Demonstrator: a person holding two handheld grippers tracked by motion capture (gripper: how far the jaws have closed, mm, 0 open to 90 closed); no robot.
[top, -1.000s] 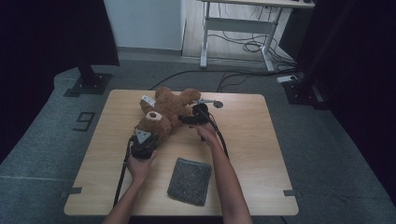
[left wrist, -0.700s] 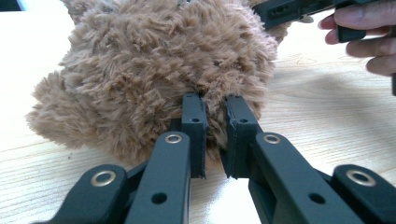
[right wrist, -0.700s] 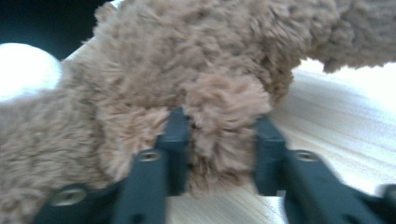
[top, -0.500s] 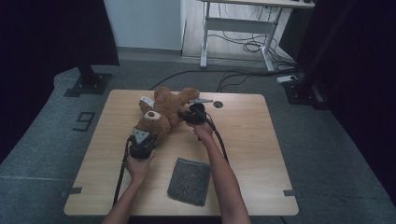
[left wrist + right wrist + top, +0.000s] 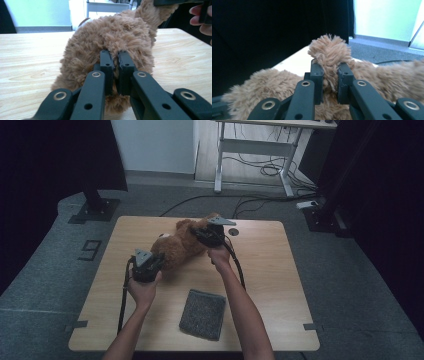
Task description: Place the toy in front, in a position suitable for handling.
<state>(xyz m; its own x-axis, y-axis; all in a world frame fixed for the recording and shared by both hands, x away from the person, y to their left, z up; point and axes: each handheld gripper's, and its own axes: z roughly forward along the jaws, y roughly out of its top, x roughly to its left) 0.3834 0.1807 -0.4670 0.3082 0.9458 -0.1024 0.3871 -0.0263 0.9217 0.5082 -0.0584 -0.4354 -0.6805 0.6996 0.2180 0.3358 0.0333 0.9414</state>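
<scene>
Where fur bunches: teddy bear [image 5: 181,251] between left tongs [image 5: 113,60] and right tongs [image 5: 329,72], both clamped on it.

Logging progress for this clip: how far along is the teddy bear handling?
Done: both grips are set, the left gripper pinching the teddy bear and the right gripper clamping a limb. In hand: lifting it. Left: wherever it goes; the grey cloth lies untouched.

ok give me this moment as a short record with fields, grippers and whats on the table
left gripper: shut on the teddy bear, pinching fur at its near end
right gripper: shut on a tuft of the bear's far end
bear: lying across the wooden table, between the two grippers
grey cloth: flat near the front edge, untouched
</scene>
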